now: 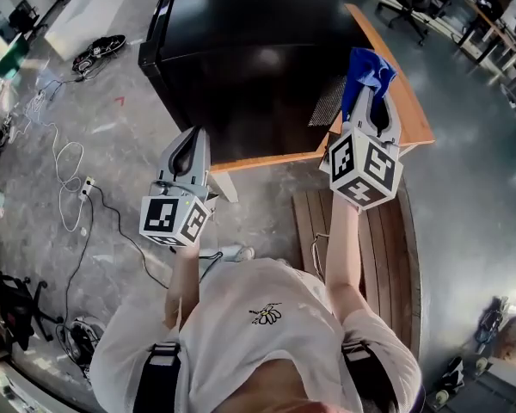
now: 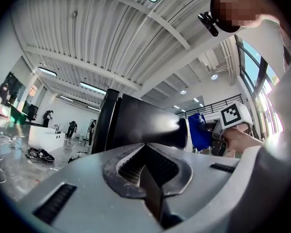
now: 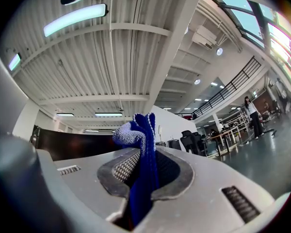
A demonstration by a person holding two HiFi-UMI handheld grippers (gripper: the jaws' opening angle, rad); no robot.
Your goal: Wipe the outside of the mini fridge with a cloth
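Blue cloth [image 1: 367, 69] clamped in right hand-held gripper [image 1: 374, 103], left hand-held gripper [image 1: 189, 141] closed, empty, facing black mini fridge [image 1: 241, 50]

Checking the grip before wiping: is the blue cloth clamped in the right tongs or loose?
Clamped. The right tongs close on the blue cloth, whose bunched end sticks out beyond them.

Left gripper [image 2: 148, 181] closed, right gripper [image 3: 141, 178] clamped
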